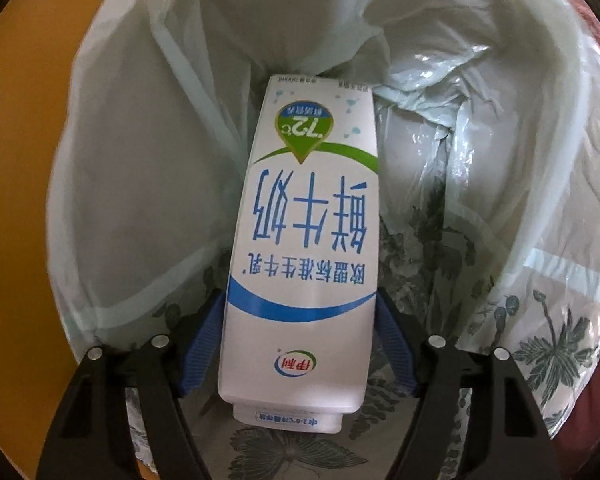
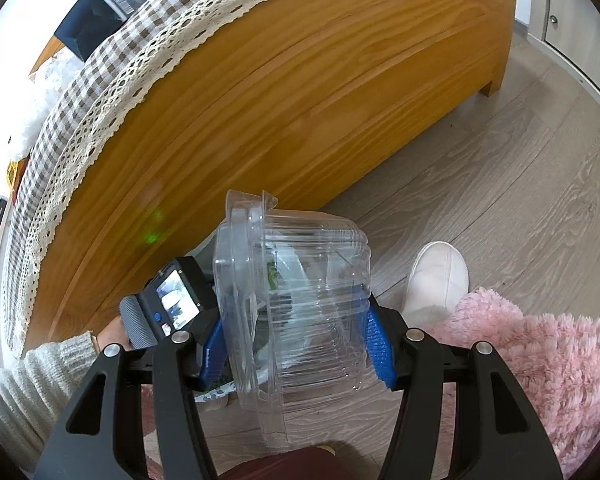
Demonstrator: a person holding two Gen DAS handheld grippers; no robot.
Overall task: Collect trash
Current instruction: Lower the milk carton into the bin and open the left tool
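Note:
A white milk carton (image 1: pixel 304 208) with blue and green print hangs upside down inside the bin's pale plastic liner (image 1: pixel 140 180). My left gripper (image 1: pixel 300 296) points steeply down into the bin, and its blue pads (image 1: pixel 204 344) touch both sides of the carton. In the right wrist view, my right gripper (image 2: pixel 294 320) is shut on a clear plastic clamshell box (image 2: pixel 300 280), held above the wood floor. The box is closed and lies on its side, with a scrap of green inside.
The bin's outer wall (image 1: pixel 548 344) has a dark floral print. A wooden bed frame (image 2: pixel 300 92) with a checked, lace-edged cover rises at left. A white slipper (image 2: pixel 436 280), pink fluffy fabric (image 2: pixel 540 360) and a knitted sleeve (image 2: pixel 40 372) are close by.

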